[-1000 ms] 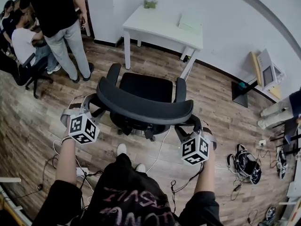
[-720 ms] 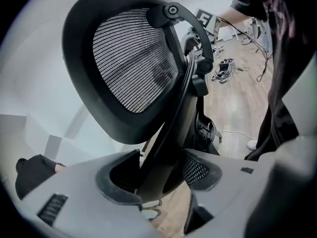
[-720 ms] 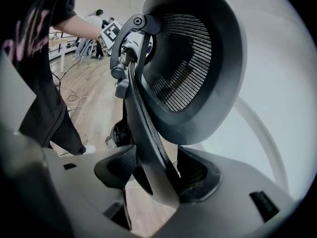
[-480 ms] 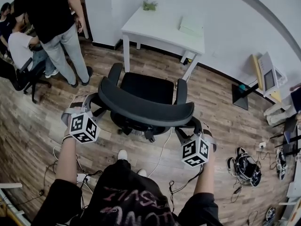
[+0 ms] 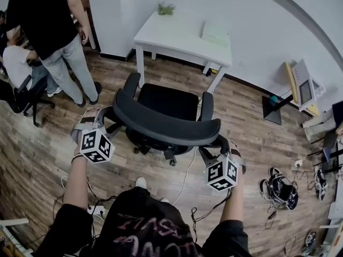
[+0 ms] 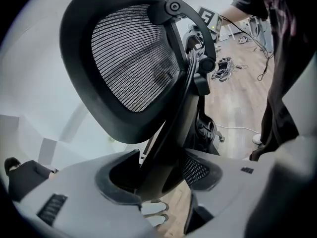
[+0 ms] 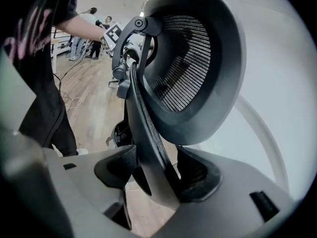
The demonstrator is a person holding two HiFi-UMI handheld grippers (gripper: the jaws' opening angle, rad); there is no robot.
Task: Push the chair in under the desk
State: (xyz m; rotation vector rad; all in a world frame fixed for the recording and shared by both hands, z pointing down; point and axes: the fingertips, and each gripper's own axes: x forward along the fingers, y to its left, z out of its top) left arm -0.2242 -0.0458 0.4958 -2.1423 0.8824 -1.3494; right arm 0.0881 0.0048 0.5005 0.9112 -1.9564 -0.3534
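A black office chair (image 5: 166, 101) stands on the wooden floor, its seat facing the white desk (image 5: 182, 36) against the far wall and still outside it. The curved mesh backrest (image 5: 166, 125) is nearest me. My left gripper (image 5: 105, 118) is shut on the backrest's left edge, and my right gripper (image 5: 213, 144) is shut on its right edge. In the left gripper view the backrest (image 6: 131, 63) fills the frame, its rim pinched at my left gripper (image 6: 158, 170). In the right gripper view the backrest (image 7: 188, 63) has its rim clamped in my right gripper (image 7: 153, 175).
A standing person (image 5: 48, 25) and a seated person (image 5: 16, 63) on another chair are at the left. A small plant (image 5: 165, 8) and a pale box (image 5: 216, 33) sit on the desk. Cables (image 5: 185, 167) trail under the chair. Gear (image 5: 278, 189) lies at the right.
The chair has rolled slightly toward the desk with both grippers still clamped on its backrest. The standing person at the left has shifted a little.
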